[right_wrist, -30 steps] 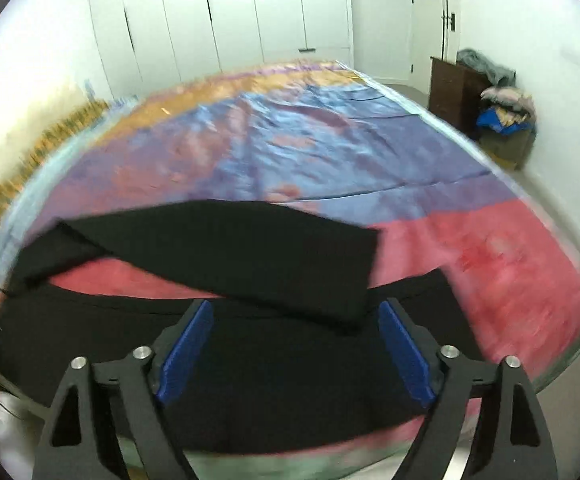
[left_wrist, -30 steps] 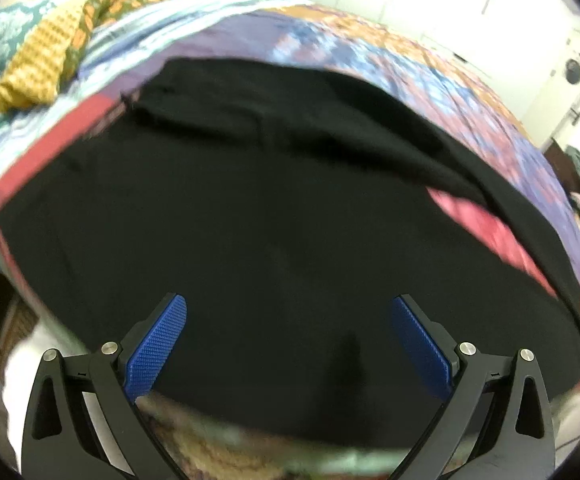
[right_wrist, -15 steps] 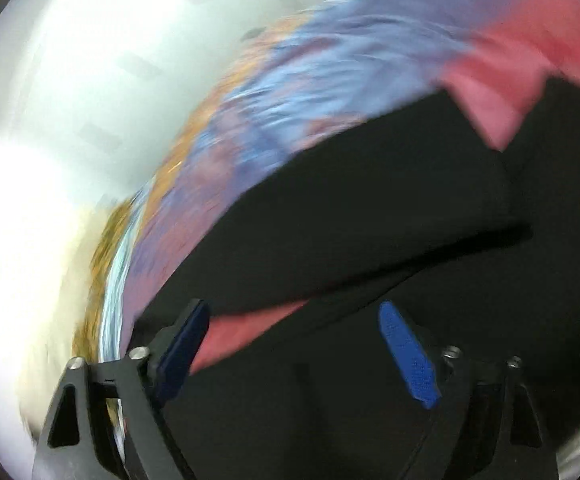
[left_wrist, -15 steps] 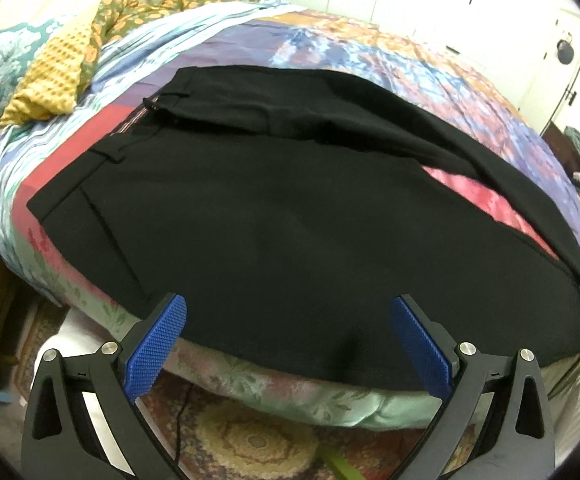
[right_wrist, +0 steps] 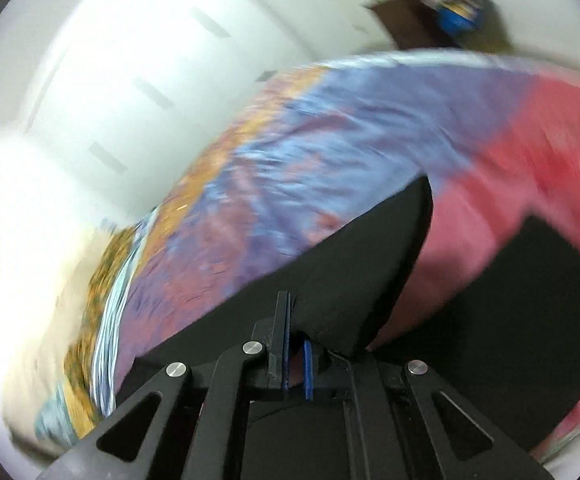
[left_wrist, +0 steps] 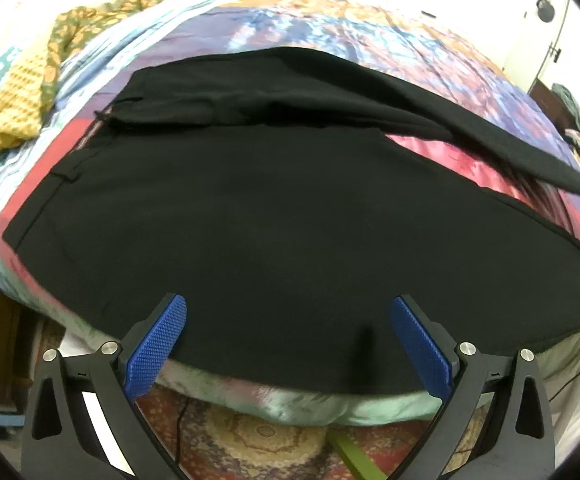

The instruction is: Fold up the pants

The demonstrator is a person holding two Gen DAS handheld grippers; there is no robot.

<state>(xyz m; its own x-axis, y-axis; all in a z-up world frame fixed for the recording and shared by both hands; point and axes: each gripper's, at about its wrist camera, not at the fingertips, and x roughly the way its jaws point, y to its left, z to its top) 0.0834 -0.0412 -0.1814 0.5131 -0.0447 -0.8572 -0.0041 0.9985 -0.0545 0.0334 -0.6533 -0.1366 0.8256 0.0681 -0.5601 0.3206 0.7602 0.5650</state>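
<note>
The black pants (left_wrist: 274, 216) are spread along the bed's (left_wrist: 370, 40) near edge. Soft, limp cloth is judged; hems suit grasping. One leg is pinched by the closed right gripper (right_wrist: 296, 344); the left gripper (left_wrist: 288, 344) is held wide, empty.

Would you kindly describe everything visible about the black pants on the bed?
The black pants are plain, matte woven fabric, spread flat on the patchwork bedspread, waistband toward the left with a belt loop visible. One leg lies along the near bed edge; the far leg runs diagonally right, its end lifted, pinched in the right gripper. The left gripper hovers open, not touching them.
</note>
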